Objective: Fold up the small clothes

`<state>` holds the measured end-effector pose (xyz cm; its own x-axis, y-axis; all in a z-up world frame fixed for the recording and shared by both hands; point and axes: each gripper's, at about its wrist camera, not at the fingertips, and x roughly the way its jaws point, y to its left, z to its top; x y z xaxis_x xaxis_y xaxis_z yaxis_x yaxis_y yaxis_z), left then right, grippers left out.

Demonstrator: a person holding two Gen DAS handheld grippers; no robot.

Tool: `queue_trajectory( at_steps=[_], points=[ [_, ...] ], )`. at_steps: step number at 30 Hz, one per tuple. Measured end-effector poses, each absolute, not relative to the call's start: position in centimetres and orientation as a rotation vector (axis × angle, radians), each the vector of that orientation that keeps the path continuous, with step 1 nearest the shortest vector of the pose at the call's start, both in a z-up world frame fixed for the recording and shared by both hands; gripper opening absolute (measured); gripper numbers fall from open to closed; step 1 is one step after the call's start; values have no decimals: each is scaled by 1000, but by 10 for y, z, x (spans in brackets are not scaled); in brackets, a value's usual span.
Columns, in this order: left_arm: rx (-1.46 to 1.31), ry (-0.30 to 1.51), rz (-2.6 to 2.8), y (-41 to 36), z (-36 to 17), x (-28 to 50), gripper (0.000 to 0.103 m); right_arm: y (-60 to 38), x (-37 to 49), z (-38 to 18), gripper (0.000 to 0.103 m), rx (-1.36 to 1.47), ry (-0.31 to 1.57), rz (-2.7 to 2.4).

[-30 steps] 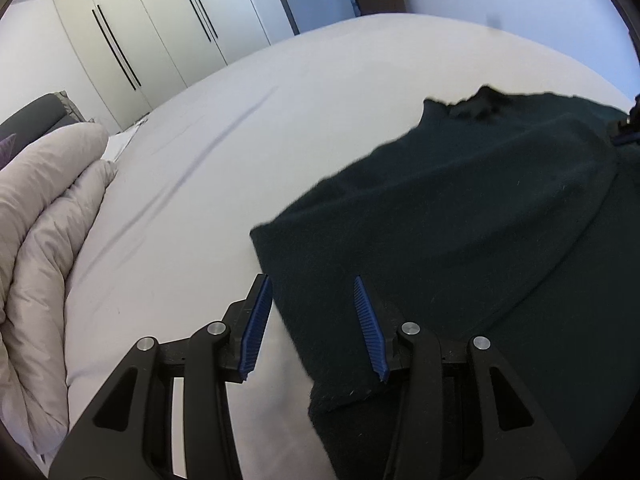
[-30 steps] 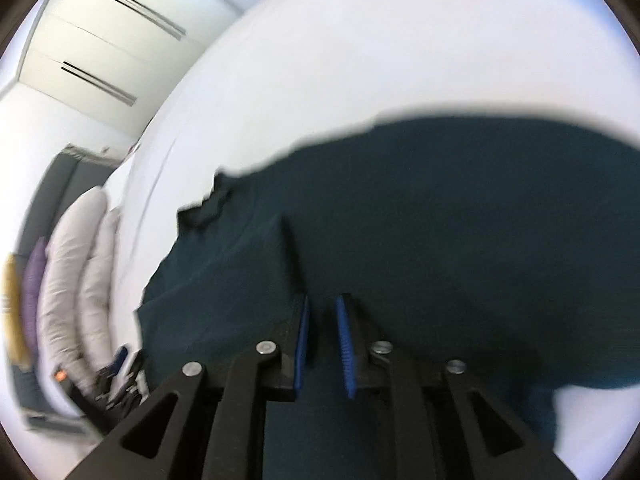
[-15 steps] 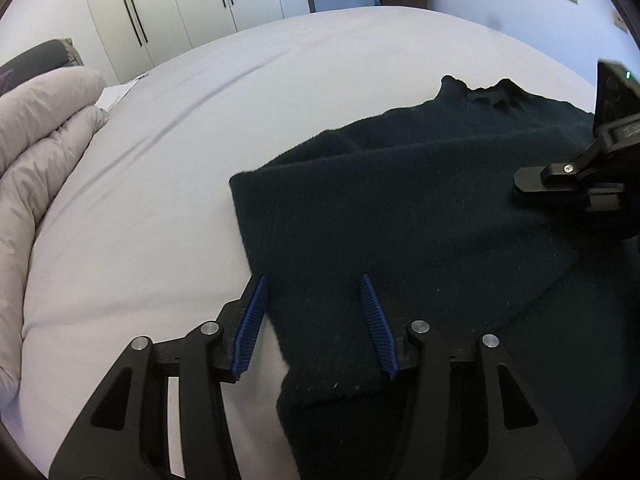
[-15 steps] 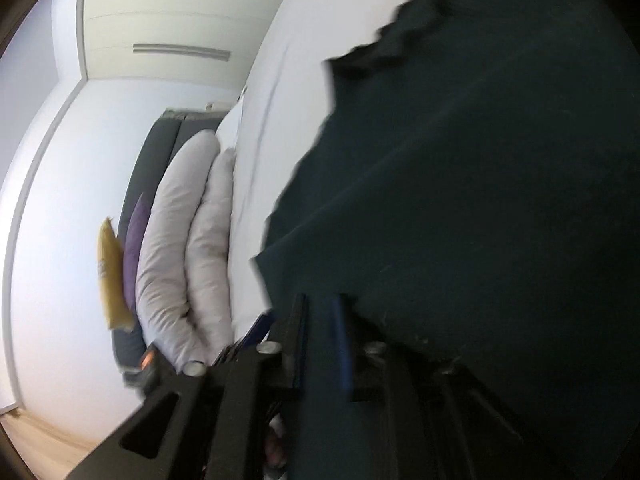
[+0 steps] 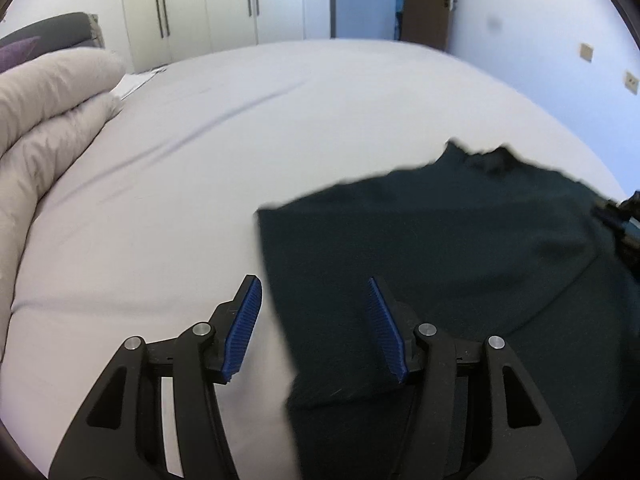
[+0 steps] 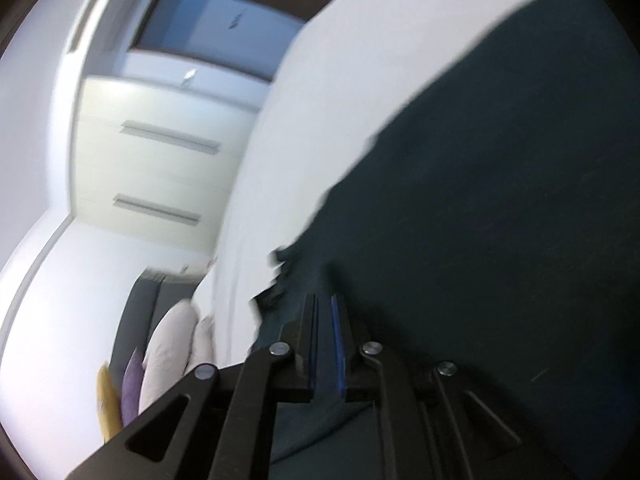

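Bedroom, white-sheeted bed carries a dark green knitted garment spread flat. Left hand-held gripper is spreading wider, straddling that garment's near edge without pressing on it. Right hand-held gripper, blurry, is easing apart, probably with garment fabric pinched between its pads.

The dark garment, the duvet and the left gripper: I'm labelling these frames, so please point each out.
dark garment (image 5: 440, 248), left wrist view, on its flat middle.
duvet (image 5: 44, 104), left wrist view, on its bulging folded side.
left gripper (image 5: 314, 294), left wrist view, midway between the blue fingertips.
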<state>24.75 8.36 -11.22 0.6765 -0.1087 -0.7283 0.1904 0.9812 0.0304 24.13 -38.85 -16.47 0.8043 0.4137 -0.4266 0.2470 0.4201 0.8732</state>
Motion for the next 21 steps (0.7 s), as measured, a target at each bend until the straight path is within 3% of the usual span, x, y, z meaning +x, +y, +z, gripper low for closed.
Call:
queue_trajectory(
  at_steps=[2,6,7,9,10,11,15,18,21],
  points=[
    [146,805,-175,67,-110,252,55,-366,249,-157,16,1122,688,189],
    [249,910,-150,41,-145,265,55,-317,267,-162,55,1061,807,338],
    [231,894,-152,44,-149,262,55,-314,268,-169,55,1056,845,321],
    [213,885,-143,48,-149,256,55,-318,263,-181,31,1077,862,307],
    [211,889,-138,48,-146,255,55,-327,256,-186,29,1101,865,293],
    [206,890,-133,49,-142,252,55,-338,249,-188,31,1125,851,285],
    [111,824,-170,57,-119,227,55,-419,183,-163,64,1176,683,182],
    [7,787,-217,57,-102,203,70,-503,107,-155,65,1266,521,5],
    [-57,754,-270,53,-88,175,70,-582,21,-168,63,1385,371,-236]
  ],
)
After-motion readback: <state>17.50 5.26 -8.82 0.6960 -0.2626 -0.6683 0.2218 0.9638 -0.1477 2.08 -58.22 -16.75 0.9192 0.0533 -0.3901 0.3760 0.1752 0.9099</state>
